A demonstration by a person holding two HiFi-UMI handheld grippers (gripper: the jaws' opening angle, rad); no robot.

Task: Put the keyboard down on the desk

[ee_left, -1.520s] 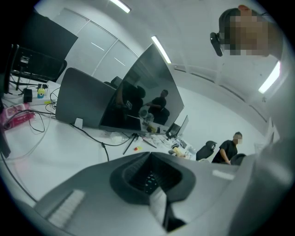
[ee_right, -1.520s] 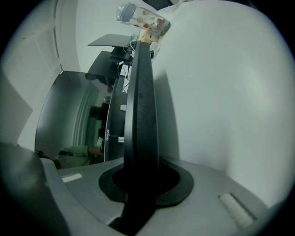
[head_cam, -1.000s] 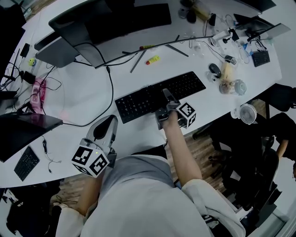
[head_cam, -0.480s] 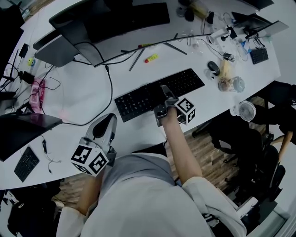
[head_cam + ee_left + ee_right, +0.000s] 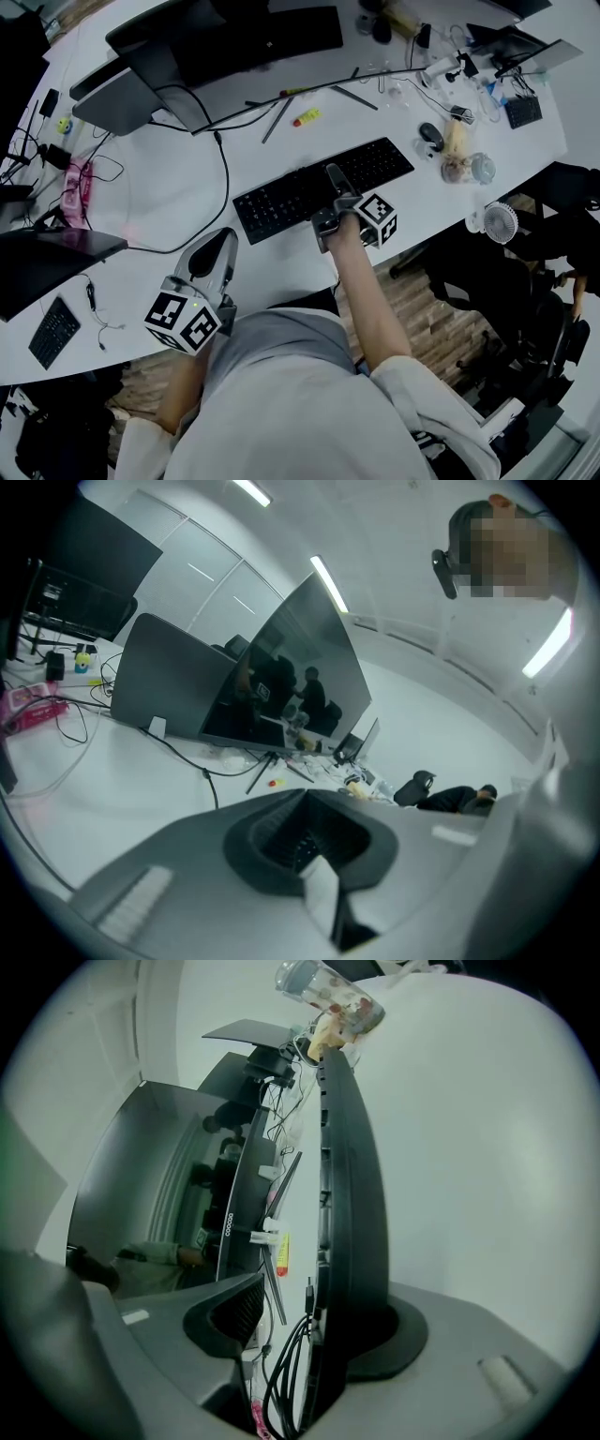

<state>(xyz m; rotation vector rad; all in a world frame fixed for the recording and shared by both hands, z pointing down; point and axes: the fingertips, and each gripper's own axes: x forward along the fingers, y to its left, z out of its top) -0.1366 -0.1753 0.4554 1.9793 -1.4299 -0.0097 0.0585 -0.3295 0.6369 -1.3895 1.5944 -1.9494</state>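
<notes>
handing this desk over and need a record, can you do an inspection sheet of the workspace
surface: white desk, crowded at the back
job's things: keyboard down on the desk
clutter: monitors, mouse, yellow marker, fan, small keyboard
grippers: right gripper jaws have just been opening, keyboard between them, one pad clear of it; left gripper shut, empty
cables: black cable loops across the desk left of the keyboard
surroundings: wood floor

bare desk (image 5: 169, 183) left of keyboard (image 5: 281, 202), monitors (image 5: 253, 37) behind
</notes>
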